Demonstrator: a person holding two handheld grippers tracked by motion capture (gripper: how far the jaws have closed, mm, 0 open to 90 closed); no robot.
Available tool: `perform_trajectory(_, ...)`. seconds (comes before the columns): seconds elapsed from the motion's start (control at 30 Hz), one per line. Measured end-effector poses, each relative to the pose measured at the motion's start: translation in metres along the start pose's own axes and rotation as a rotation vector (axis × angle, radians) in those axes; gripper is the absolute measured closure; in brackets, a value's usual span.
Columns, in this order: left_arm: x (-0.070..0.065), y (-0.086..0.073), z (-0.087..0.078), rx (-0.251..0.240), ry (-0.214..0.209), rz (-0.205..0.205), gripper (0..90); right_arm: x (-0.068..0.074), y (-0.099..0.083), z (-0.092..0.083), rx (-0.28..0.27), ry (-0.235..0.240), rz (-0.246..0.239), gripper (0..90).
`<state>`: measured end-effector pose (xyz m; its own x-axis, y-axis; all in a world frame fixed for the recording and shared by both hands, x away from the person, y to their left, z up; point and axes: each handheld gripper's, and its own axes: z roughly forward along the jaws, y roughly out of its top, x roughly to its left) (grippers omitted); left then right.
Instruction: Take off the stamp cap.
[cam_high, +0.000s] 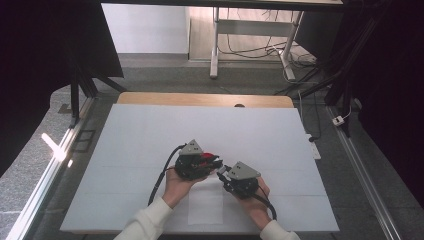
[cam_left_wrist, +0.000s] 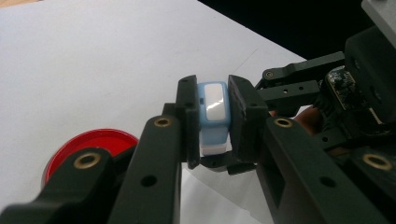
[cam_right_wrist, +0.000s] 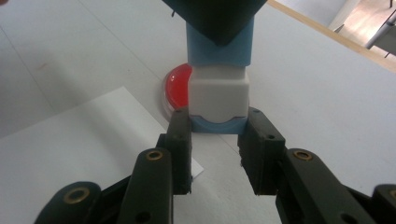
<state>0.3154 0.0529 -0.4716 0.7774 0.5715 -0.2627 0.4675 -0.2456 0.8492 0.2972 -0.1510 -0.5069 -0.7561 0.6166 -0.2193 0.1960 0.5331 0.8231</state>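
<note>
A small blue-and-white case (cam_left_wrist: 214, 116) is held between both grippers just above the table. My left gripper (cam_left_wrist: 212, 122) is shut on its blue body, which has a white window on the face. My right gripper (cam_right_wrist: 218, 128) is shut on the other end, its jaws pressed against the pale blue rim below the white cap (cam_right_wrist: 218, 93). From above, the left gripper (cam_high: 216, 164) and the right gripper (cam_high: 224, 173) meet tip to tip near the table's middle front. A red round lid (cam_left_wrist: 88, 145) lies on the table under the left gripper and appears again behind the case (cam_right_wrist: 176, 86).
A white board (cam_high: 150, 135) covers the wooden table. A loose white paper sheet (cam_high: 205, 206) lies near the front edge between the person's forearms. Black curtains and stands flank the table, and a desk frame (cam_high: 216, 45) with cables stands behind.
</note>
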Motion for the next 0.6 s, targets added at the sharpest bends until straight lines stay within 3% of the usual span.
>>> perform_trajectory(0.17,0.001,0.000,-0.001,-0.008,-0.005,-0.003,75.4,0.001,-0.001,-0.001,-0.018,-0.006,0.025,66.0)
perform_trajectory(0.23,0.000,0.001,-0.003,-0.026,-0.003,-0.006,75.9,0.002,-0.002,-0.001,-0.009,-0.034,0.051,66.1)
perform_trajectory(0.27,-0.001,0.004,-0.013,-0.066,0.121,0.054,76.0,0.001,-0.004,0.001,0.016,-0.028,0.064,66.1)
perform_trajectory(0.3,-0.001,0.004,-0.013,-0.066,0.121,0.054,76.0,0.001,-0.004,0.001,0.016,-0.028,0.064,66.1)
perform_trajectory(0.33,0.005,0.006,-0.022,-0.090,0.120,0.025,76.0,-0.006,-0.015,0.002,0.032,-0.033,0.092,66.1)
perform_trajectory(0.4,0.013,0.005,-0.029,-0.098,0.087,-0.016,75.9,-0.011,-0.015,-0.001,0.031,-0.051,0.093,66.1)
perform_trajectory(0.6,0.009,0.001,-0.019,-0.041,0.066,0.010,75.9,-0.015,-0.011,-0.005,0.004,-0.041,0.089,66.0)
